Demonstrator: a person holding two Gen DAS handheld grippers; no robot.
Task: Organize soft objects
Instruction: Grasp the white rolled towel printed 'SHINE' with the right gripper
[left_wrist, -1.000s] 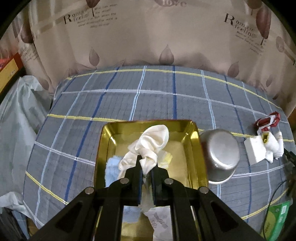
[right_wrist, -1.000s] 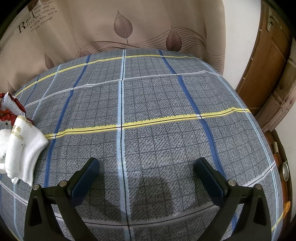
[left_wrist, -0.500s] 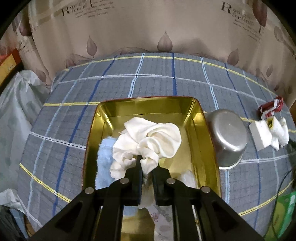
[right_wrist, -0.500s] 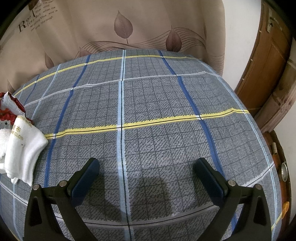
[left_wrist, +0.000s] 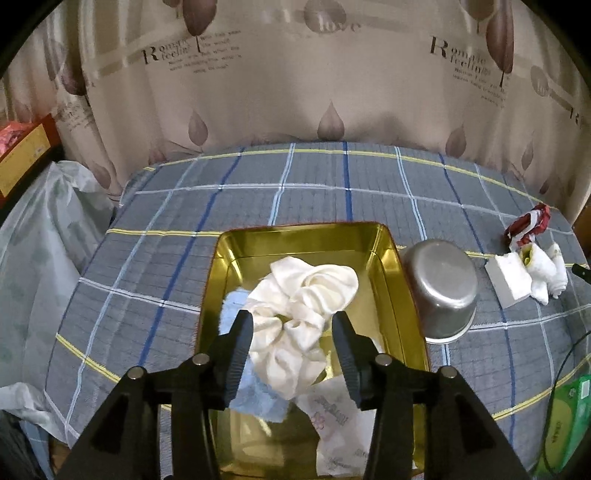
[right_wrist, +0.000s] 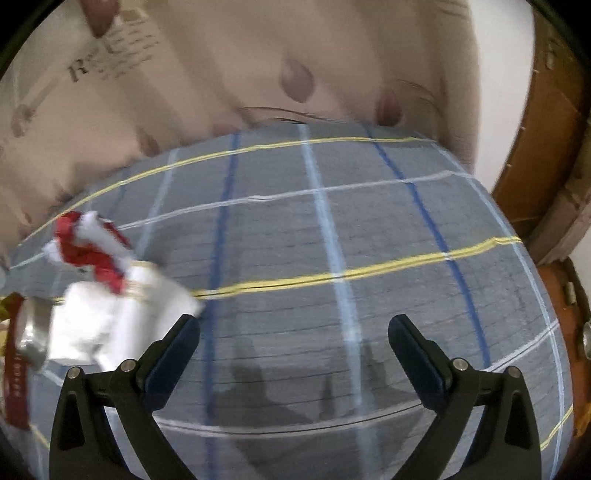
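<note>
A cream satin scrunchie (left_wrist: 303, 317) lies in the gold tin tray (left_wrist: 406, 291), on top of a light blue cloth (left_wrist: 255, 402) and a printed white tissue pack (left_wrist: 340, 417). My left gripper (left_wrist: 291, 326) hangs over it with its jaws opening; the scrunchie sits between the pads, and they no longer press on it. Rolled white socks (left_wrist: 543, 273) (right_wrist: 122, 317) and a red-and-white fabric piece (left_wrist: 528, 223) (right_wrist: 88, 247) lie on the plaid cloth to the right. My right gripper (right_wrist: 293, 332) is open over bare cloth, just right of the socks.
An upturned steel bowl (left_wrist: 441, 288) touches the tray's right side. A white box (left_wrist: 508, 278) lies beside the socks. A green packet (left_wrist: 569, 424) and a black cable are at the near right. A plastic bag (left_wrist: 37, 266) hangs left, a wooden door (right_wrist: 546, 122) right.
My left gripper has let go of the scrunchie, which now rests in the tray, and the jaws have spread. The right gripper has risen and swung, bringing the socks closer in its blurred view.
</note>
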